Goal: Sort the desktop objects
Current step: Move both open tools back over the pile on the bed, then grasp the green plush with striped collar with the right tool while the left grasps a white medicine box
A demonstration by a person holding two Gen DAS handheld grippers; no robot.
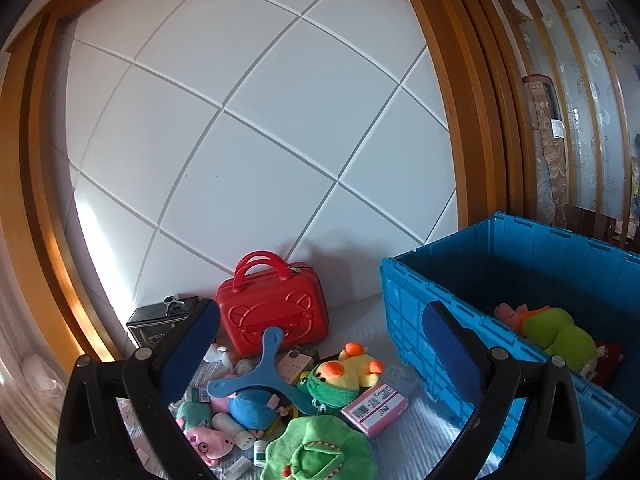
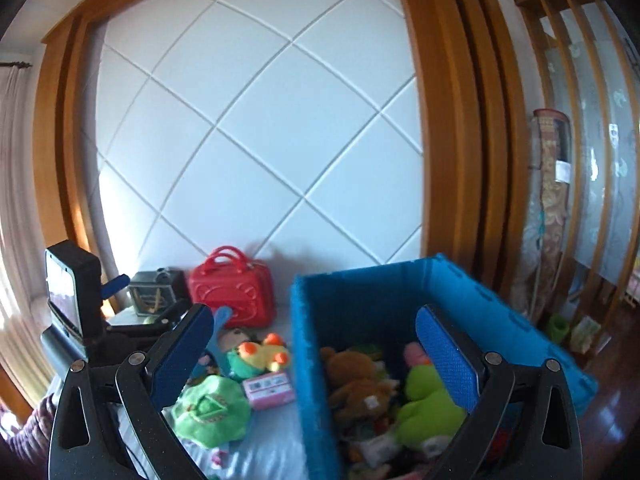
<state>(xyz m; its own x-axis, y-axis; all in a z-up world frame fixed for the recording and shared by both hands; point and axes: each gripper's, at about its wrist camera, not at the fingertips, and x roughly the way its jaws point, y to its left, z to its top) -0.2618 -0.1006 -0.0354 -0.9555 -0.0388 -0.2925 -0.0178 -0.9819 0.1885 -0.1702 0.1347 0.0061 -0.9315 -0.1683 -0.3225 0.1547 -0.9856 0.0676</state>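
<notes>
**Both claws spread and empty above the toys and the bin**

My left claw (image 1: 320, 356) hangs with its two blue-padded fingers wide apart, gripping nothing. Between them, lower down, I see the loose pile on the white bench (image 1: 424, 436): a blue three-armed boomerang (image 1: 256, 372) lies on a blue plush (image 1: 252, 406), with a yellow duck plush (image 1: 352, 368) just to its right. A pink box (image 1: 376, 404) sits beside the duck, and a green plush hat (image 1: 320, 448) lies nearest to me. A pink pig plush (image 1: 208, 440) is at the pile's left edge. Behind the pile a red toy suitcase (image 1: 272, 312) stands upright against the white quilted wall panel (image 1: 256, 128), with a small black box (image 1: 160, 324) to its left.

My right claw (image 2: 314, 356) is also spread wide and holds nothing. It hovers over the near left corner of the blue bin (image 2: 308, 360), which stands on the bench right of the pile. Inside the bin lie a brown bear plush (image 2: 356, 380) and a lime-green plush (image 2: 428, 400), among other soft toys too blurred to name. At the left of this view I can see my left claw's camera block (image 2: 72, 292).
</notes>
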